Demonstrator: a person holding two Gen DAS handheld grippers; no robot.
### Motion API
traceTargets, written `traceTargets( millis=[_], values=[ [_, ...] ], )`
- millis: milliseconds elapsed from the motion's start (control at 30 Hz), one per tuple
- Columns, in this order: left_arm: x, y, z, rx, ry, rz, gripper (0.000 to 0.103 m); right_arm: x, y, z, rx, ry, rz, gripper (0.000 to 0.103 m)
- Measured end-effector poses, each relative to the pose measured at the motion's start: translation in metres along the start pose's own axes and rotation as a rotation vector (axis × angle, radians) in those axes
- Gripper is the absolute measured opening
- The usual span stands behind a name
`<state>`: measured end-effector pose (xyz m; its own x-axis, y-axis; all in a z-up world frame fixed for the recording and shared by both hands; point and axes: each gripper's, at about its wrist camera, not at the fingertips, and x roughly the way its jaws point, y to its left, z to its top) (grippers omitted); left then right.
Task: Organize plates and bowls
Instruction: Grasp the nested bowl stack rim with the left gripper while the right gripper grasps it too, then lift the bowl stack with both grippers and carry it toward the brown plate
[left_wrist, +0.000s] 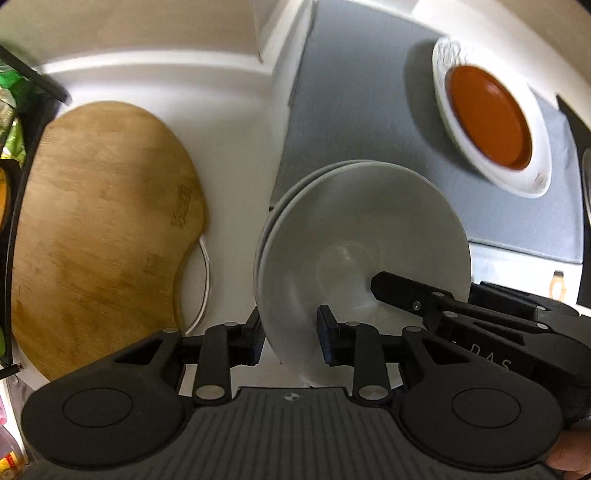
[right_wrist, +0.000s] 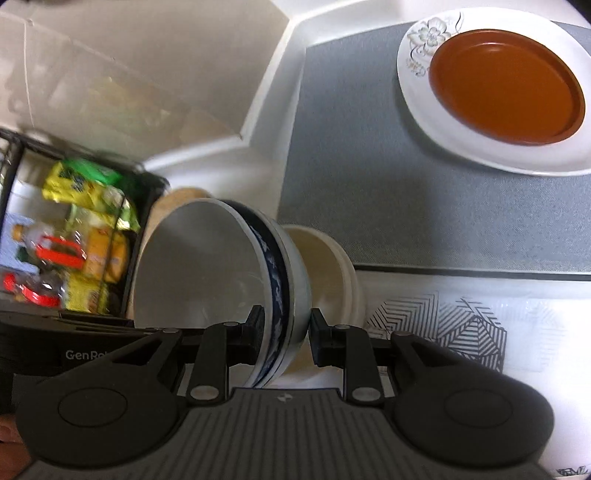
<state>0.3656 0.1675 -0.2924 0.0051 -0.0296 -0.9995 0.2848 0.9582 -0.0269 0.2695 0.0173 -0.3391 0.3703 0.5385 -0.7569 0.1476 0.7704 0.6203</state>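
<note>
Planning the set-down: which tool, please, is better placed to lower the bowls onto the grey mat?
Probably right: right tool clamps the bowls beside the grey mat; left tool's hold looks loose.

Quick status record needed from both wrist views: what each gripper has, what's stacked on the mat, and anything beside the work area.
left gripper: jaws astride the rim of a white bowl; pad contact unclear
second white bowl: nested under the first, edge showing
right gripper: shut on blue-patterned bowl, pads on its wall
cream bowl: just behind the blue-patterned one
grey mat: carries a floral white plate with an orange-brown dish on it
wooden board: on the white counter, beside the mat
wire rack: holds packets and bottles
</note>
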Motion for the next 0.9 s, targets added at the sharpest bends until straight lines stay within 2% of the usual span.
traceTargets(
  millis=[200, 500, 700, 900],
  values=[
    [0.011, -0.003, -0.008, 0.052, 0.016, 0.043, 0.036, 0.012, -0.002, -0.005, -0.035, 0.020, -0.039, 0.027],
    [0.026, 0.002, 0.006, -0.013, 0.015, 0.017, 0.036, 0.015, 0.005, 0.002, -0.108, -0.010, -0.090, 0.025],
    [0.030, -0.004, 0.016, -0.013, -0.012, -0.005, 0.037, 0.011, -0.003, 0.011, -0.076, -0.055, -0.108, 0.024],
    [0.036, -0.003, 0.018, -0.026, -0.002, -0.030, 0.040, 0.005, -0.010, 0.010, -0.026, -0.045, -0.092, 0.027]
  ],
)
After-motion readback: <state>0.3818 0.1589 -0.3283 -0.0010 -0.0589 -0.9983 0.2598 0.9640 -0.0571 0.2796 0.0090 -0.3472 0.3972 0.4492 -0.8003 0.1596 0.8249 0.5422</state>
